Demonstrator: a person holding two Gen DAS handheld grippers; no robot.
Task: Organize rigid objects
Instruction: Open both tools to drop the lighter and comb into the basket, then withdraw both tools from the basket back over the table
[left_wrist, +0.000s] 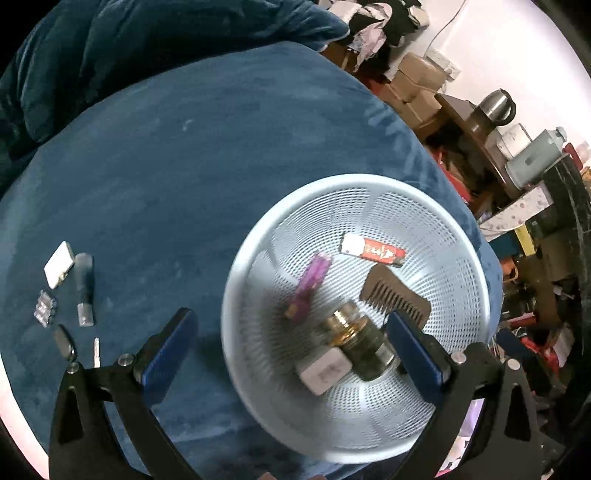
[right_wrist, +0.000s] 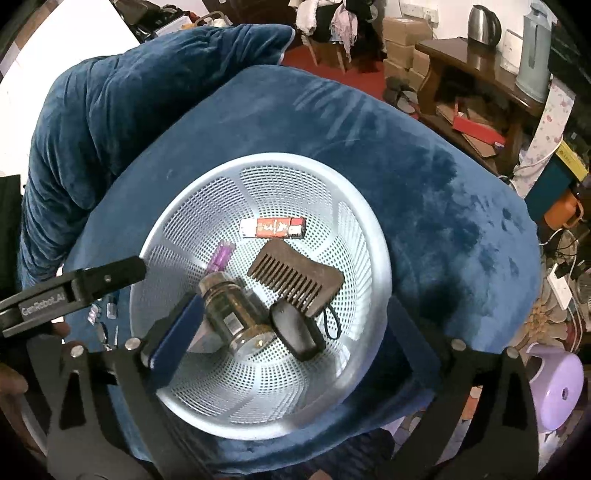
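A pale blue mesh basket (left_wrist: 454, 258) (right_wrist: 369, 236) sits on a blue velvet cushion. Inside lie a red-and-white box (left_wrist: 373, 251) (right_wrist: 273, 227), a purple item (left_wrist: 310, 284) (right_wrist: 221, 256), a wooden comb (left_wrist: 395, 295) (right_wrist: 295, 280), a glass bottle (left_wrist: 354, 339) (right_wrist: 236, 314) and a white cube (left_wrist: 325, 371). A dark oval case (right_wrist: 295, 332) with a cord loop lies beside the bottle. My left gripper (left_wrist: 290, 315) hangs open over the basket's left half, with nothing between its pads. My right gripper (right_wrist: 295, 301) is open above the bottle and the case.
Left of the basket, small things lie on the cushion (left_wrist: 184, 166): a white box (left_wrist: 59, 269), a dark tube (left_wrist: 85, 291), a clear piece (left_wrist: 44, 308), a dark oval (left_wrist: 64, 343). The left gripper's arm (right_wrist: 92, 284) reaches in there. Cluttered furniture and a purple stool (right_wrist: 554, 391) stand to the right.
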